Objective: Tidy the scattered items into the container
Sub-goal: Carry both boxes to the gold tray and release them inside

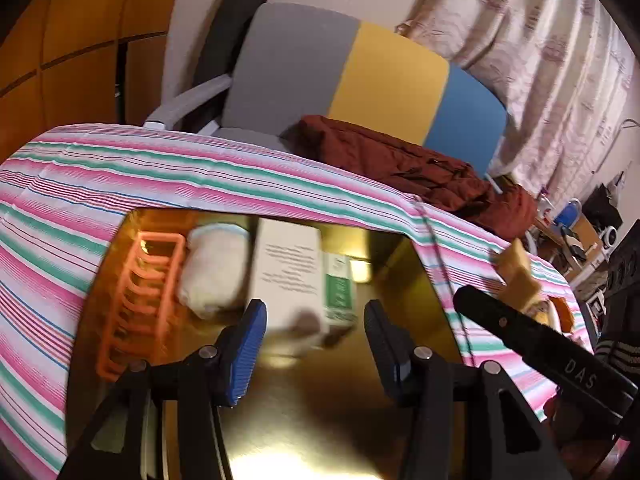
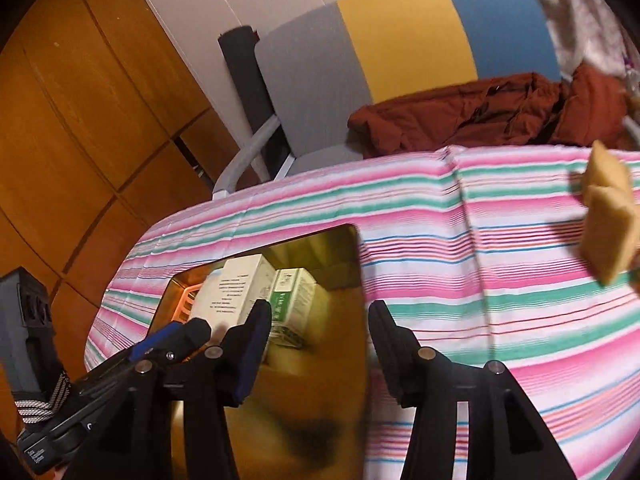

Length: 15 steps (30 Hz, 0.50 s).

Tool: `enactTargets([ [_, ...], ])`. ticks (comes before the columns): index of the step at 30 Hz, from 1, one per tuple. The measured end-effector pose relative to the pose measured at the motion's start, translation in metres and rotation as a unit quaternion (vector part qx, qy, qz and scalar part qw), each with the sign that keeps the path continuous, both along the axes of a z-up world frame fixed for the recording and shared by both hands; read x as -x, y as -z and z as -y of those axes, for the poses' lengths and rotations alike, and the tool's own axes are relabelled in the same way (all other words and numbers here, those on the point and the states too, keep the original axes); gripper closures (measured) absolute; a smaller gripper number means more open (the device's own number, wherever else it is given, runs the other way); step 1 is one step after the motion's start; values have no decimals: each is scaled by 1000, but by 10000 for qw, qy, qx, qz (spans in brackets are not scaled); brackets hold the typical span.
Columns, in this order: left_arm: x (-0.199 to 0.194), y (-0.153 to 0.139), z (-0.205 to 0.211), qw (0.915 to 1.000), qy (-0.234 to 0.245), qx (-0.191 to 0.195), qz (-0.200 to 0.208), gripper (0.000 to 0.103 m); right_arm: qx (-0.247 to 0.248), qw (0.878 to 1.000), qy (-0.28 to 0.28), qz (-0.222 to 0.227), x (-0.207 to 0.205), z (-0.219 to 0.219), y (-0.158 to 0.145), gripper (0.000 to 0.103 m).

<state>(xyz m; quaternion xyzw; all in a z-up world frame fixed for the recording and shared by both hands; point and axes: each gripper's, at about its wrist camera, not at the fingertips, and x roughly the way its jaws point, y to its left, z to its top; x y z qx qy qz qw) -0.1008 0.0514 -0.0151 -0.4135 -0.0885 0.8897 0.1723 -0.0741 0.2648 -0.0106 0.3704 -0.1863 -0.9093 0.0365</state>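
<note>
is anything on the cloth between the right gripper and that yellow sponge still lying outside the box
Nothing visible. The right gripper is open and empty over the container edge, and only bare striped cloth lies between it and the yellow sponge at the right.

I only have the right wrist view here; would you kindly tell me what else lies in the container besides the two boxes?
Observer: A white rolled bundle lies between the orange basket and the white box.
Operator: Thank you. Is the left gripper carrying anything?
Observer: No. The left gripper has its jaws apart and its pads press on nothing.
</note>
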Motion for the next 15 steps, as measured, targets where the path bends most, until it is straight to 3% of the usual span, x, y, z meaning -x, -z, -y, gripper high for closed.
enactTargets([
  [15,-70,-7,-88,9947,985,230,-165,52,-333,9962,793,-150,-84,-78,1,49],
])
